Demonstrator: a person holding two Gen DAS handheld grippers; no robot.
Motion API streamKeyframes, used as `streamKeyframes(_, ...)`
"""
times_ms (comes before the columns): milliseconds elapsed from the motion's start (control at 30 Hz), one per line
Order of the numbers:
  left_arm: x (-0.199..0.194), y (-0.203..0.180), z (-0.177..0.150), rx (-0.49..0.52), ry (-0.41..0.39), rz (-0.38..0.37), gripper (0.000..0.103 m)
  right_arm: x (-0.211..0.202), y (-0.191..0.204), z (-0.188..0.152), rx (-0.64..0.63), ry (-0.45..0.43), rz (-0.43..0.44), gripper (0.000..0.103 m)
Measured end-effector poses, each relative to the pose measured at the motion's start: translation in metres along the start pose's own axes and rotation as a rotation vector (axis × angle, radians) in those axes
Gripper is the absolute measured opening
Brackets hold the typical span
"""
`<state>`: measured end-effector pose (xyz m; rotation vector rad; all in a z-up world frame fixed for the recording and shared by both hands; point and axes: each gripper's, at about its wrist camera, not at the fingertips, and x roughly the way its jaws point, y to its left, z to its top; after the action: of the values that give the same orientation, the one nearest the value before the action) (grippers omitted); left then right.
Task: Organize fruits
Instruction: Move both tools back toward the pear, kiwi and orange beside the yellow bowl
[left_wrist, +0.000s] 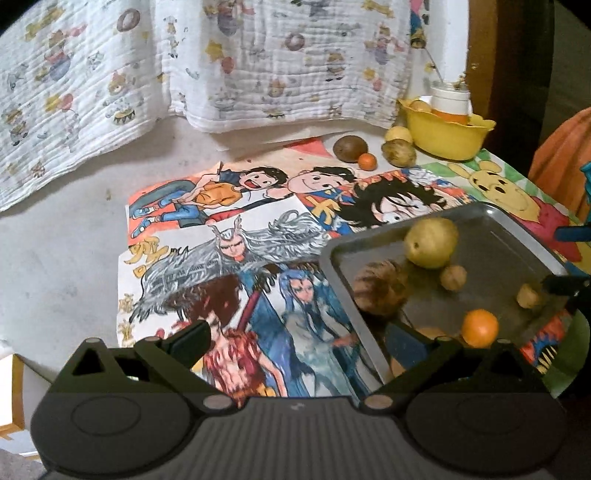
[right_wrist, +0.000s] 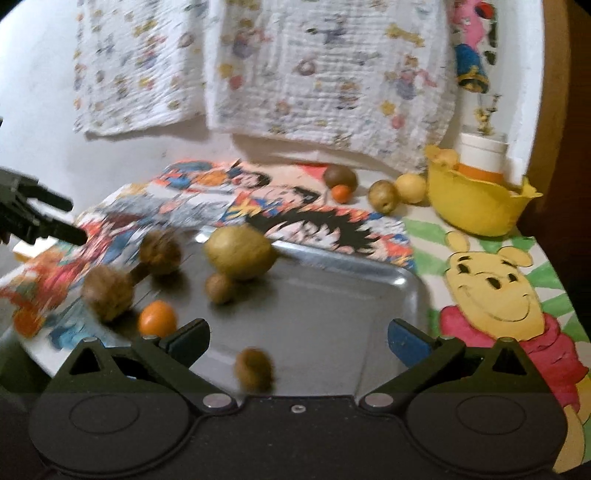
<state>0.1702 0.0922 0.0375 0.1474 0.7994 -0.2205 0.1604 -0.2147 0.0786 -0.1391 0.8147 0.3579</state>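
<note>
Both sets of black gripper fingers stand spread wide with nothing gripped: the left gripper (left_wrist: 299, 341) hovers over coloured cartoon drawings (left_wrist: 229, 236) with one finger past the near-left rim of a shallow metal tray (left_wrist: 517, 236), while the right gripper (right_wrist: 299, 338) hangs released above the tray's near end, a small brown fruit (right_wrist: 254, 369) lying loose between its fingers.

Left to right on the tray: two fuzzy brown fruits (right_wrist: 107, 291), a small orange citrus (right_wrist: 157, 318), a small tan nut-like fruit (right_wrist: 219, 288) touching a large yellow-green pear-like fruit (right_wrist: 240, 253). That pear-like fruit appears to lie on its side, long axis running roughly left to right, with its dimpled end, seen in the left view, turned leftwards.

At the far right, a brown kiwi-like fruit (right_wrist: 340, 175), a tiny orange (right_wrist: 340, 192) and two yellowish fruits (right_wrist: 384, 195) wait on the table beside a yellow scalloped plastic bowl (right_wrist: 476, 206) holding a white jar (right_wrist: 482, 151).

The likely hazard: round fruit on slick metal may roll if a finger knocks the tray, and the loose fruit between the right fingers could skid away from a hurried closing.
</note>
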Motion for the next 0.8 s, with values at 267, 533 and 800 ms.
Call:
streamKeyframes(267,0.037,-0.002,0.037,0.016,0.021,0.001,0.103,0.023,-0.047,0.027,0.119,-0.055,-0.033,0.102)
streamKeyframes(533,0.082,-0.007,0.079,0.046,-0.001,-0.021,0.103,0.059,-0.083,0.07,0.145,-0.034,-0.075,0.102)
streamKeyframes(800,0.124,-0.017,0.109,0.109,-0.067,-0.053,0.103,0.096,-0.095,0.107,0.169,-0.014,-0.078,0.102)
